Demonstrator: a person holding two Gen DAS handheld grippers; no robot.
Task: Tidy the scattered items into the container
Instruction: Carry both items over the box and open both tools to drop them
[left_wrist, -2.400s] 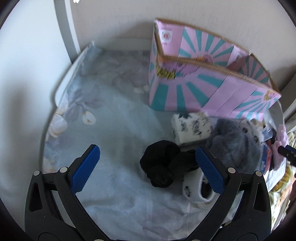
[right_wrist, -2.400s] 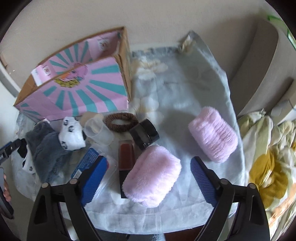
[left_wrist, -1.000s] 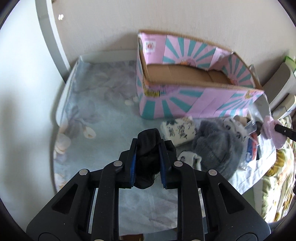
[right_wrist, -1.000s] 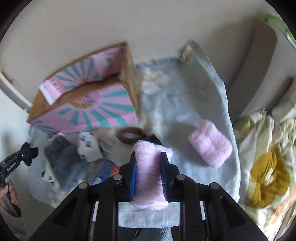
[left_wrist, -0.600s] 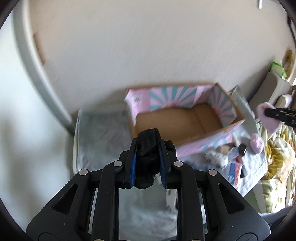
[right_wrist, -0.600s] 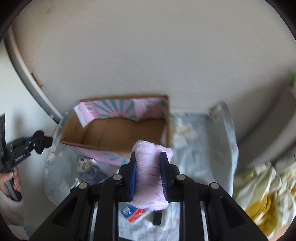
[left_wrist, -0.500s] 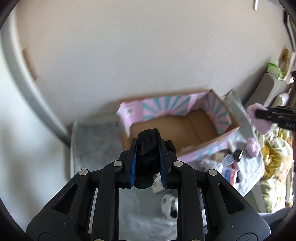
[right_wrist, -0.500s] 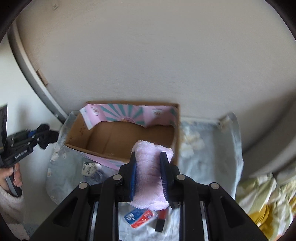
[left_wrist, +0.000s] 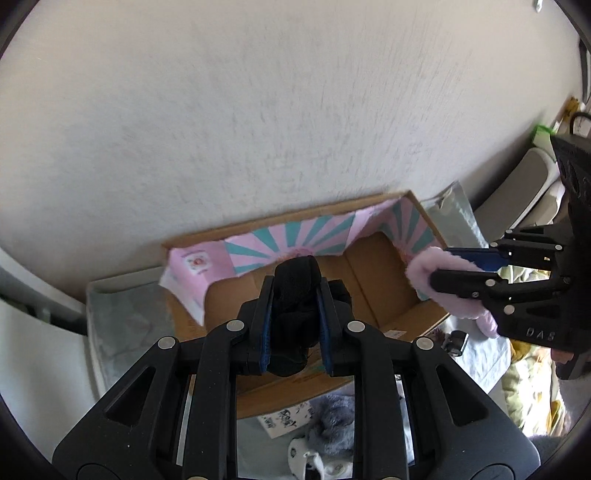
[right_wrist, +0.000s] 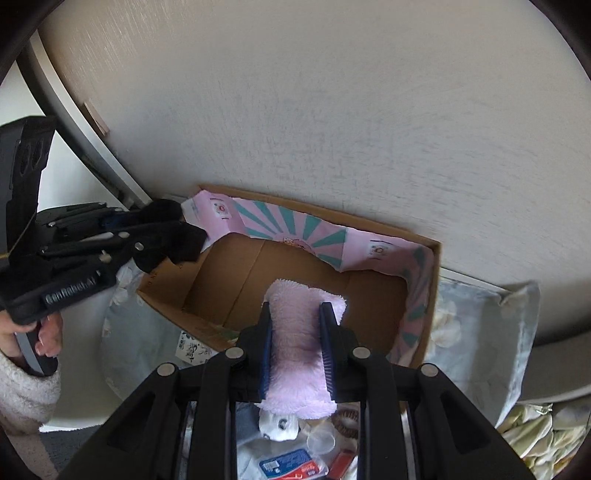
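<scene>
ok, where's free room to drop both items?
The cardboard box floor is bare between its pink-lined walls. It is crowded in front of the box: grey fuzzy item, plastic cup, blue-red packet.

You're facing a plain off-white textured wall (left_wrist: 258, 110) w/ soft daylight. Grey curved frame (right_wrist: 92, 147) at left. Tabletop under a pale blue floral cloth (right_wrist: 480, 325). Yellow-patterned bedding (right_wrist: 535, 435) bottom right; grey chair back (left_wrist: 517, 188) by it.

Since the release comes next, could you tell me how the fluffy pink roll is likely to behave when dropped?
The pink roll bulges around the right gripper, so it is probably soft and light. It would likely land quietly in the box, perhaps springing back or unrolling rather than bouncing.
</scene>
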